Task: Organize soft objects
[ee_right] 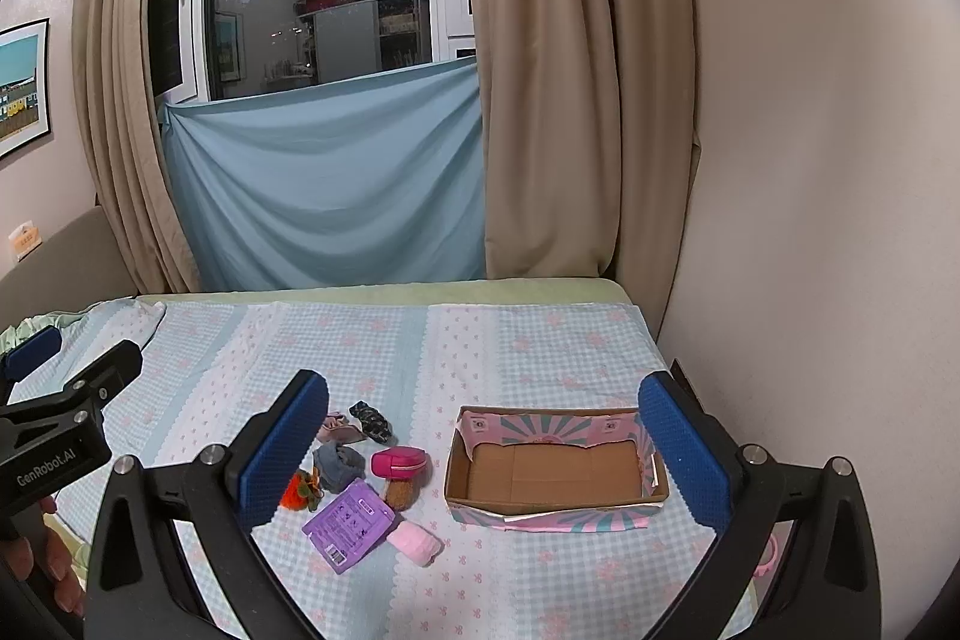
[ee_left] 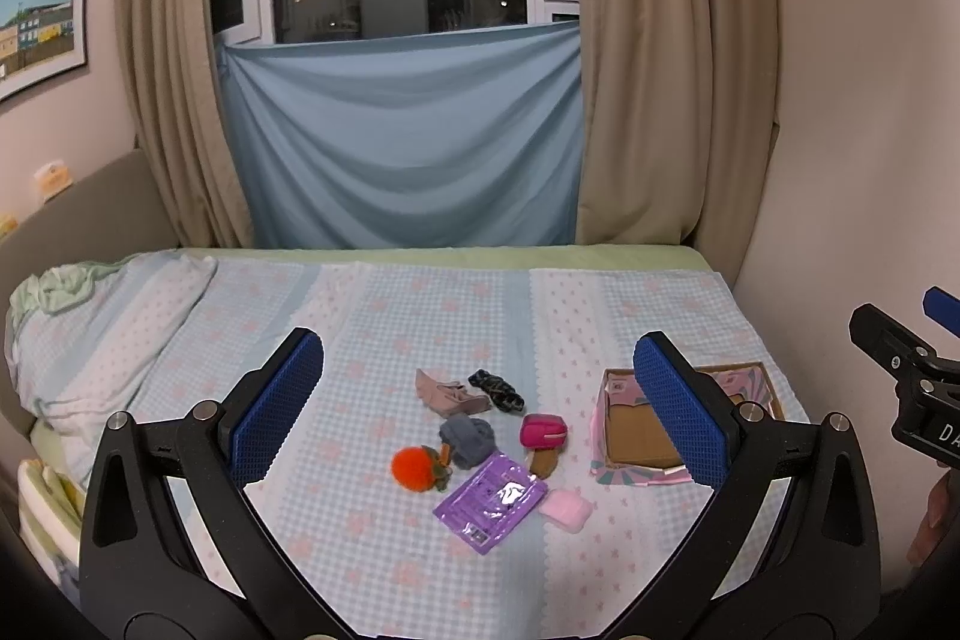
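Several small soft things lie in a cluster on the bed: an orange pom-pom (ee_left: 414, 467), a grey cloth (ee_left: 467, 437), a beige cloth (ee_left: 447, 393), a black scrunchie (ee_left: 497, 389), a magenta pouch (ee_left: 543, 430), a brown pad (ee_left: 545, 462), a purple packet (ee_left: 491, 499) and a pink roll (ee_left: 567, 509). An open, empty cardboard box (ee_right: 555, 466) sits to their right. My left gripper (ee_left: 480, 400) is open above the cluster. My right gripper (ee_right: 480, 445) is open above the box's left side. Both are empty.
The bed has a blue checked cover (ee_right: 510, 352). A pillow (ee_left: 90, 340) lies at the left. A wall (ee_right: 810, 220) borders the bed on the right. Beige curtains and a blue sheet (ee_left: 408, 148) hang behind the bed.
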`<action>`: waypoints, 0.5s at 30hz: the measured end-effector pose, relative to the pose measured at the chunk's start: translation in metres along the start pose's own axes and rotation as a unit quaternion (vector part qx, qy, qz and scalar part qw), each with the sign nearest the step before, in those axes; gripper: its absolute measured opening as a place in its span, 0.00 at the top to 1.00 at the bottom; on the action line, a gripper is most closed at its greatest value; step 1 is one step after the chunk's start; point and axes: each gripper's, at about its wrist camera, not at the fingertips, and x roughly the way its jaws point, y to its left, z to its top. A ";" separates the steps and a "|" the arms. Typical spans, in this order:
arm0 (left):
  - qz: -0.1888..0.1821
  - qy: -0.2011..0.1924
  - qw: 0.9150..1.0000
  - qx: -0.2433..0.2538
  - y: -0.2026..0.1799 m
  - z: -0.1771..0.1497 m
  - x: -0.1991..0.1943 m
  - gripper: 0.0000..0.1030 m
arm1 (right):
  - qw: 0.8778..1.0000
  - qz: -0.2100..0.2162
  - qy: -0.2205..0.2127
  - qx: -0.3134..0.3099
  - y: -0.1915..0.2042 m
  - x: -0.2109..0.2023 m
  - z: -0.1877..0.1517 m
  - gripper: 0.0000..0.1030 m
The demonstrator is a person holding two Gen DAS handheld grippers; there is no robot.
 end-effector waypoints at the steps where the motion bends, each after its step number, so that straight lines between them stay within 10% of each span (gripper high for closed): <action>1: 0.000 0.000 1.000 0.000 0.000 0.000 0.000 0.00 | 1.000 0.001 0.000 0.000 0.000 0.000 0.000 0.00; 15: 0.003 -0.002 1.000 0.003 0.001 0.005 0.005 0.00 | 1.000 0.007 -0.001 0.008 0.001 0.003 0.004 0.00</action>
